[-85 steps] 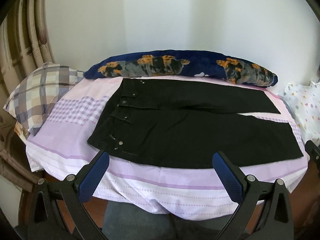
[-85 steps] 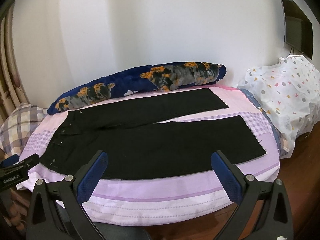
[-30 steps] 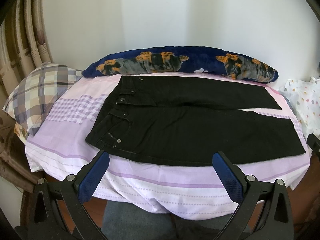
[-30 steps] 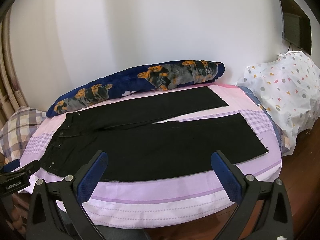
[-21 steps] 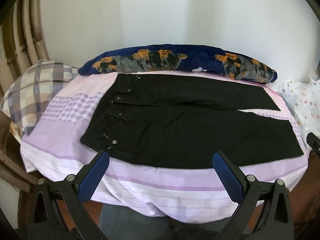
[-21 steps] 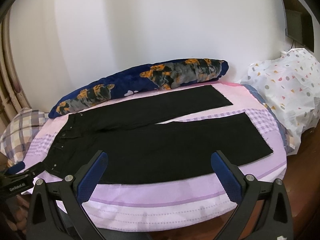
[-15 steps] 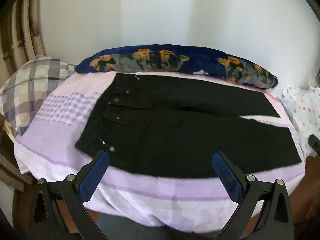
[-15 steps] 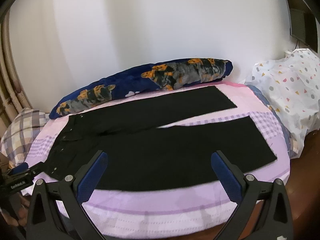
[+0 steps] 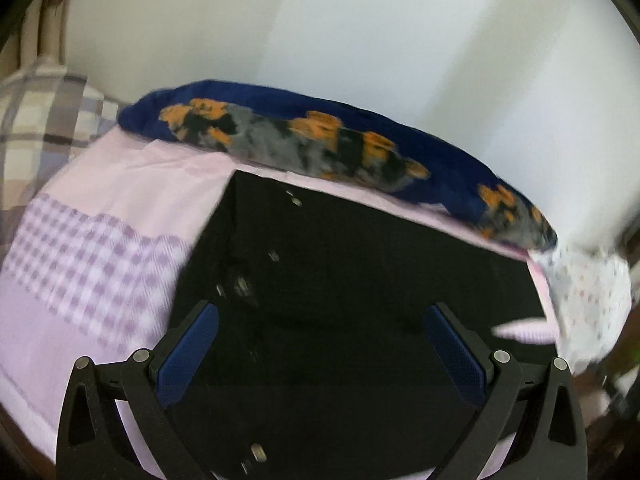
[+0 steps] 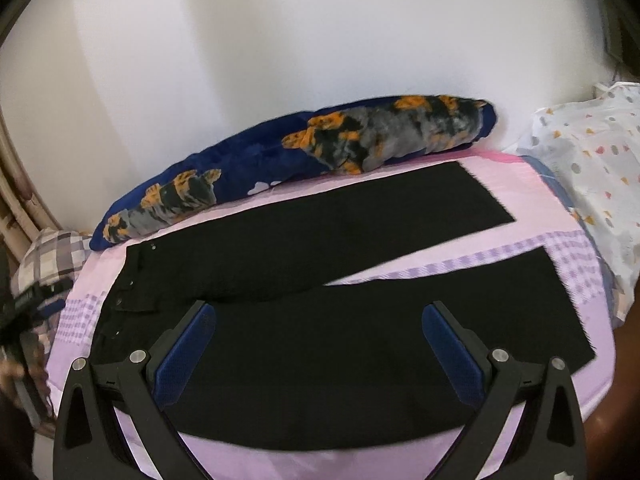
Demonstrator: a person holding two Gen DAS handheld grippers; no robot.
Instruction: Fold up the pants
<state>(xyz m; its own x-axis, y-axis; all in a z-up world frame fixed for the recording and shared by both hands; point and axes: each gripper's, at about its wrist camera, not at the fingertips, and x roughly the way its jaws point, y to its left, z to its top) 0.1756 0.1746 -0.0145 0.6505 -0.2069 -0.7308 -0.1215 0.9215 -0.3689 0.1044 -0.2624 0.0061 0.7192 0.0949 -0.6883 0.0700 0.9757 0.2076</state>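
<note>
Between my wide-open left gripper (image 9: 320,346) jaws: black denim pants (image 9: 340,280), waistband end. Right gripper (image 10: 318,344) also open, empty over near leg. I'd pinch both near-edge layers, fold onto far leg.

Black pants (image 10: 340,300), flat and unfolded, legs splayed apart, waistband at left

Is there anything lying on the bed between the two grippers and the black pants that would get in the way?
Nothing visible. The left gripper hangs open over the waist end of the black pants, and the right gripper is open over the near leg. The navy pillow lies behind the pants along the wall, not in the path.
</note>
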